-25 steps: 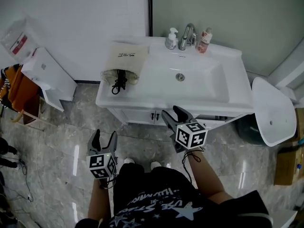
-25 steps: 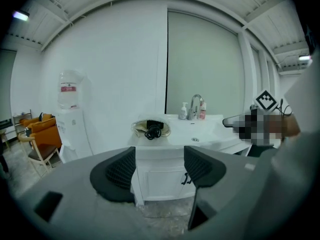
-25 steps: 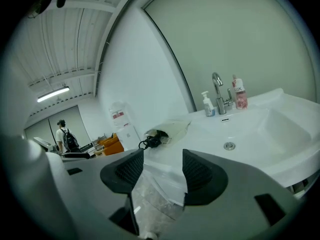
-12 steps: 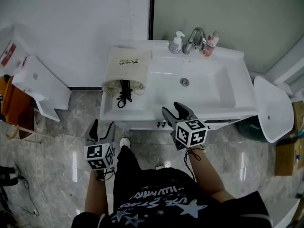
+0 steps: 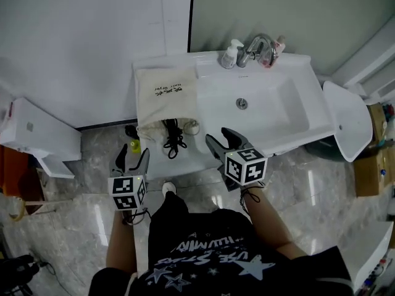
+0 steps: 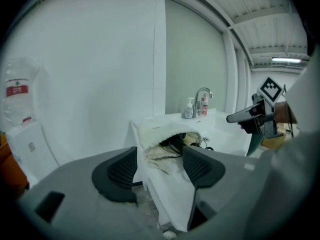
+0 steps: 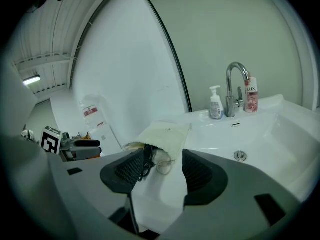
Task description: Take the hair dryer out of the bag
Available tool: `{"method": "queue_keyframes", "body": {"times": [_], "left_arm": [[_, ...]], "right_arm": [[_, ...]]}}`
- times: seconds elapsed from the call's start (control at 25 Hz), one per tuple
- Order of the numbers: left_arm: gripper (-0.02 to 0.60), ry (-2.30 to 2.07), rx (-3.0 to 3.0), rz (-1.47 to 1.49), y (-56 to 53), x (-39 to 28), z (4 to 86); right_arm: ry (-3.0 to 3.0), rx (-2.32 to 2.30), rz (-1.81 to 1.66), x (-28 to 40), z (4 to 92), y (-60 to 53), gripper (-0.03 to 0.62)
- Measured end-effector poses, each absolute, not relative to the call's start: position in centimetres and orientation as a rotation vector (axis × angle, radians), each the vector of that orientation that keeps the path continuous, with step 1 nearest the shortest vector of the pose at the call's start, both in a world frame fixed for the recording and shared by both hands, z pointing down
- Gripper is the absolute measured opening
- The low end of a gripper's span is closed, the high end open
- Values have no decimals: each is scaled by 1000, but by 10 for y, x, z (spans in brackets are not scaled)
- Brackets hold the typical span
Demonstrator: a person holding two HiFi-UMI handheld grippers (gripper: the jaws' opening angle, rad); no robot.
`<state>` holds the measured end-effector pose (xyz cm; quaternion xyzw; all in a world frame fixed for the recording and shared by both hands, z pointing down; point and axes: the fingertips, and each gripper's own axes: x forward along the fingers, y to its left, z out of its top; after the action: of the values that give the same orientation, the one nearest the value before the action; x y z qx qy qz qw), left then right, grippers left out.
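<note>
A cream cloth drawstring bag [image 5: 165,97] lies on the left counter of the white vanity [image 5: 185,162], with its mouth toward me. Black cord and the dark hair dryer [image 5: 172,135] poke out of the mouth. My left gripper [image 5: 133,158] hangs in front of the vanity's left end, short of the bag, open and empty. My right gripper [image 5: 220,139] is open just right of the bag's mouth, holding nothing. The left gripper view has the bag [image 6: 159,133] beyond the open left gripper [image 6: 160,167]. In the right gripper view the cord [image 7: 148,162] shows between the right gripper's [image 7: 159,172] spread pads.
A basin [image 5: 259,106] fills the vanity's middle, with a chrome tap [image 5: 256,47], a soap pump [image 5: 230,55] and a pink bottle [image 5: 281,44] behind it. A white curved fixture [image 5: 345,119] stands at the right, a white box [image 5: 31,137] at the left. The floor is glossy tile.
I have stepped closer to the vanity's left end, and both grippers have advanced toward the bag. Both stay open and empty.
</note>
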<state>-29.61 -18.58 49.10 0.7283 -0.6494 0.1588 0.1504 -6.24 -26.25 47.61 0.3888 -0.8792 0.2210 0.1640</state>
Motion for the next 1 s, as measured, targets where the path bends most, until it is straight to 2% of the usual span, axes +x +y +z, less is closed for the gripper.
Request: {"method": "queue_keyframes", "body": {"times": [0.4, 0.76, 0.84, 0.92, 0.96, 1.0], "left_arm": [[261, -1639, 2280, 692, -251, -316, 522], [257, -1434, 2484, 923, -285, -299, 553], [220, -1431, 2516, 976, -288, -296, 557], [136, -1437, 2545, 1016, -289, -295, 558], [69, -1431, 2560, 1021, -289, -294, 558], [64, -1416, 2572, 1012, -288, -292, 558]], "right_arm": [[-2399, 1102, 665, -130, 489, -280, 232], [-2288, 1059, 697, -169, 514, -282, 232], [-2267, 1054, 700, -174, 518, -282, 235], [-2246, 1040, 700, -180, 521, -282, 235], [-2235, 1027, 701, -183, 523, -282, 238], [-2221, 1010, 702, -187, 525, -281, 240]]}}
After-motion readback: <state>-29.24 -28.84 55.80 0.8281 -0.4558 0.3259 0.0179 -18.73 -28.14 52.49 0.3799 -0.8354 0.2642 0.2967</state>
